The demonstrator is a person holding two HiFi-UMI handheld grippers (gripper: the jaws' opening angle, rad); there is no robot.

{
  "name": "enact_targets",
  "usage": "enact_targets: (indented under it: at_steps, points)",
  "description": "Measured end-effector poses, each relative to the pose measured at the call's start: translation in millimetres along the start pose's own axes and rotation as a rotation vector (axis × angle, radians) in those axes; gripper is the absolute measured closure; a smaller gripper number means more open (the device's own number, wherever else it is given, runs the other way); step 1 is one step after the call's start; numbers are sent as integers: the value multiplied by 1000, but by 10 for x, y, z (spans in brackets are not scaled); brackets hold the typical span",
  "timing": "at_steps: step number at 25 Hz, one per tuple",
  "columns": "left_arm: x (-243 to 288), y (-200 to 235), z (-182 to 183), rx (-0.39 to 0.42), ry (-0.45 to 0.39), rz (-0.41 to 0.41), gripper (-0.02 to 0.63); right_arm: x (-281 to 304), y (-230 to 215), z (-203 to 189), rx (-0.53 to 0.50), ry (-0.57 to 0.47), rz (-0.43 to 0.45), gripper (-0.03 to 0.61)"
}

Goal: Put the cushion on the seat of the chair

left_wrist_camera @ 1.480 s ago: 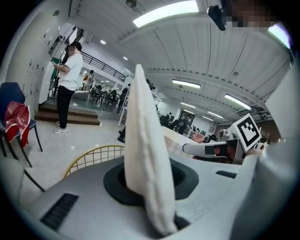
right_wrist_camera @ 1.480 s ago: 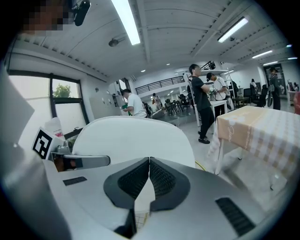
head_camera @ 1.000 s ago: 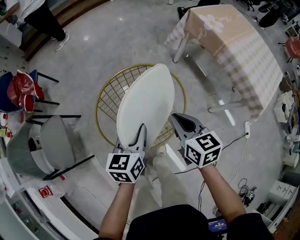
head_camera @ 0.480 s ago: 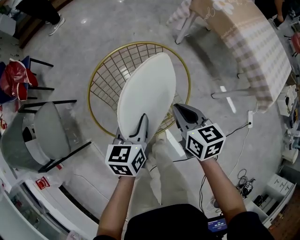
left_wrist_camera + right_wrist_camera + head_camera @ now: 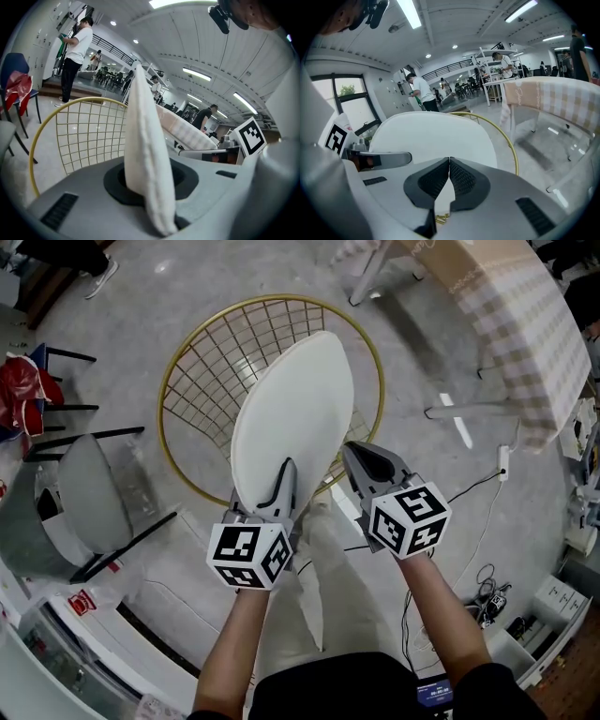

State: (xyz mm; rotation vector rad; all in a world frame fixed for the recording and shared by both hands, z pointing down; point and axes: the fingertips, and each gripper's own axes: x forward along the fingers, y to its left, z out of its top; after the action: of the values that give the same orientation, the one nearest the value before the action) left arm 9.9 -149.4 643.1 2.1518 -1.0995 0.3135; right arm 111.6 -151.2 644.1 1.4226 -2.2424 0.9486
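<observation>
while in left gripper [image 5: 283, 474], cushion [image 5: 295, 413] aloft

Open wire chair [image 5: 211, 371] (table [image 5: 511, 306] rightward)

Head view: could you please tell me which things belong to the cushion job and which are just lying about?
Job: cushion, clamped in left tool; gold wire chair; right tool, shut beside the cushion.
Lying about: grey chair; table; red bag; floor cables.
</observation>
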Motion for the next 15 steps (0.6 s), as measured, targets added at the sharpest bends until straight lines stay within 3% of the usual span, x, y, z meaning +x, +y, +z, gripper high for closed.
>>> enact_targets:
  at_steps: [15]
  points:
    - [320,-93,-402,-36,49,-29,548,96,-342,-428,71,33,-41,557]
